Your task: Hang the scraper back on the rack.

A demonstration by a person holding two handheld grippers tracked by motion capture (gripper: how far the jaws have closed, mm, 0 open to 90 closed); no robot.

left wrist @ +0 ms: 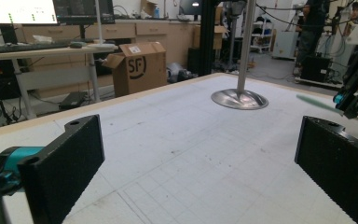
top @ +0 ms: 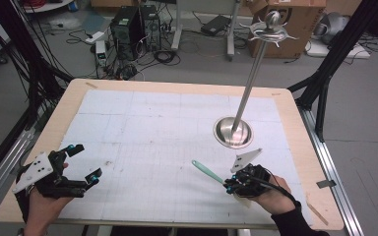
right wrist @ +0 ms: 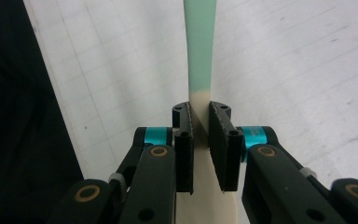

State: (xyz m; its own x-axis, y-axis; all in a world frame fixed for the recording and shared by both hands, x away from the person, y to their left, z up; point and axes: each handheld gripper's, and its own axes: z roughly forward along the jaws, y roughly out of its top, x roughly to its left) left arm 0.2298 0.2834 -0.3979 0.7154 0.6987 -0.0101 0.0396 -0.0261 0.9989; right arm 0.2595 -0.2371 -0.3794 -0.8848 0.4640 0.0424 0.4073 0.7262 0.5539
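At a white gridded table (top: 142, 123), the right gripper (top: 232, 185) is clamped on a mint-green and cream spatula (top: 205, 170) (its cream part between the pads), the green end aimed toward ten o'clock. The left gripper (top: 83, 162), at the table's eight o'clock, holds its jaws wide apart, holding nothing. A steel stand (top: 233, 132) rises at two o'clock.

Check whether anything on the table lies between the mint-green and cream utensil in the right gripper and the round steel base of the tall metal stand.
Nothing visible does. The right gripper clamps the mint-green and cream utensil; only bare white mat separates its tip from the round steel base.
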